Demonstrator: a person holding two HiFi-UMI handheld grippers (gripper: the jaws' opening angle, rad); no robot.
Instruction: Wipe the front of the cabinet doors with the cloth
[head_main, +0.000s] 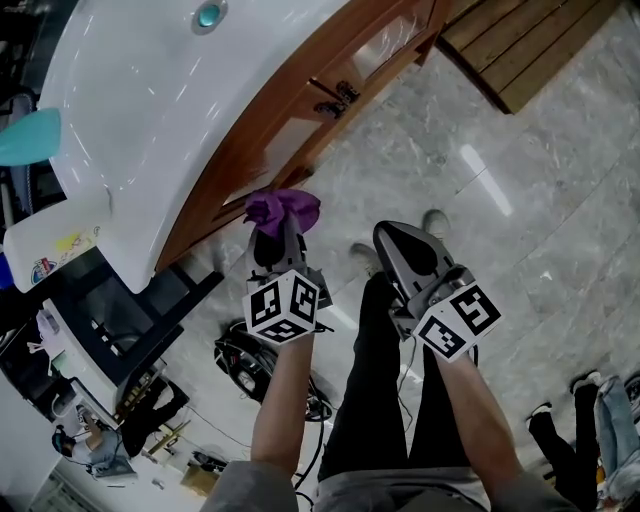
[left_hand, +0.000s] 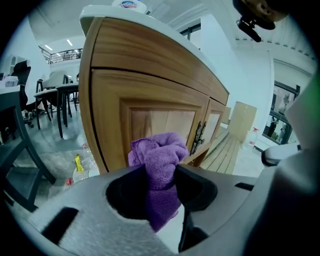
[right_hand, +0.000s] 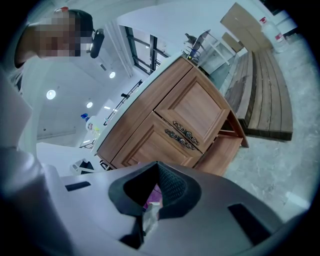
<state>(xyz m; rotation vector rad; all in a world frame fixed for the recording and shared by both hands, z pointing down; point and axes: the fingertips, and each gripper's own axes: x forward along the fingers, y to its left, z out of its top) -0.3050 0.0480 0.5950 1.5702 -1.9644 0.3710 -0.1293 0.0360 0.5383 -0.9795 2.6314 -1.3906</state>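
A purple cloth (head_main: 283, 209) is bunched up in my left gripper (head_main: 280, 226), which is shut on it. The cloth sits just short of the wooden cabinet's left door (head_main: 283, 140); I cannot tell whether it touches. In the left gripper view the cloth (left_hand: 159, 160) sticks up between the jaws of the left gripper (left_hand: 161, 174), in front of the door panel (left_hand: 160, 120) and left of the dark metal handles (left_hand: 199, 137). My right gripper (head_main: 402, 238) hangs over the floor, away from the cabinet, shut with nothing in it. In the right gripper view the right gripper (right_hand: 156, 172) faces both doors (right_hand: 192, 107) and their handles (right_hand: 184, 135).
A white countertop (head_main: 150, 90) with a basin drain (head_main: 209, 14) overhangs the cabinet. Wooden decking (head_main: 530, 45) lies on the marble floor at the far right. Cables (head_main: 250, 372) trail on the floor near the person's legs (head_main: 385, 400). Other people's feet (head_main: 585, 420) are at lower right.
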